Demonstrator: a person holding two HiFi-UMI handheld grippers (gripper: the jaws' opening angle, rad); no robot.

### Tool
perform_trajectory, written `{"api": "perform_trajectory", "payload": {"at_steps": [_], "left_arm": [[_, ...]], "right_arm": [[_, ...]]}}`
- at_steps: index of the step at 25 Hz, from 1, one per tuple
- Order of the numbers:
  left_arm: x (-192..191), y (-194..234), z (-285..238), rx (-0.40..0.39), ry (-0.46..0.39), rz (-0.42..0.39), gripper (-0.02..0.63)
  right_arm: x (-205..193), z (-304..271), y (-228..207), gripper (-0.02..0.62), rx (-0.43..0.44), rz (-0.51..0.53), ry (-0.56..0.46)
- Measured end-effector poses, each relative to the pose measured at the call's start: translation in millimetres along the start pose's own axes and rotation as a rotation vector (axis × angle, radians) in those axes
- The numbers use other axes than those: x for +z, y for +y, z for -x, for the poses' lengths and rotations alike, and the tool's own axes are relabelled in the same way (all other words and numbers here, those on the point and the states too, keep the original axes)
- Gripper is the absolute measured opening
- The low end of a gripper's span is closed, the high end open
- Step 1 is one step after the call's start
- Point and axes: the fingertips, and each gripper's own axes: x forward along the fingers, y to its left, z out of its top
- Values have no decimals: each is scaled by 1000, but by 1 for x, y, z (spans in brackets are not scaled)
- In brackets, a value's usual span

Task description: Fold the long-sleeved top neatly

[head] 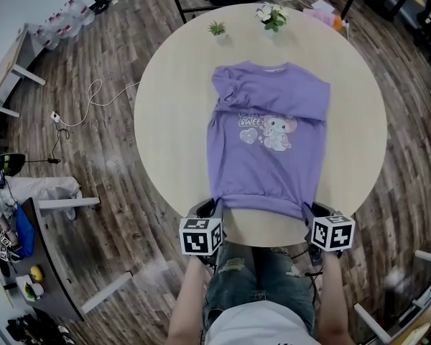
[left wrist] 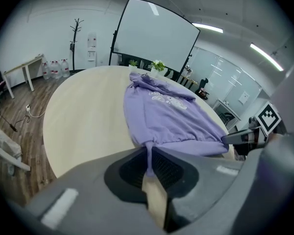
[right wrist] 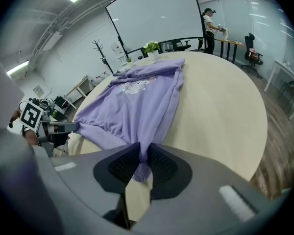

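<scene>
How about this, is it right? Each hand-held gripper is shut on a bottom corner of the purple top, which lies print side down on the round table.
No: the head view shows the purple top print side up. The left hand-held gripper and right hand-held gripper are each shut on a bottom corner, on the round table.
</scene>
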Motion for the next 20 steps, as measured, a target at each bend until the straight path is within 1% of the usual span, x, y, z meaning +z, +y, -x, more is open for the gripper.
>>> {"api": "perform_trajectory", "payload": {"at_steps": [6, 11, 20], "left_arm": [[-10, -10, 15, -27, 45, -99, 35], [-19, -19, 30, -45, 79, -178, 35], [-41, -31, 58, -113, 149, -213, 35]], "right_arm": [[-6, 14, 4, 87, -21, 96, 51], [-13, 25, 9, 86, -22, 141, 73], [-34, 51, 19, 86, 6, 134, 128]]}}
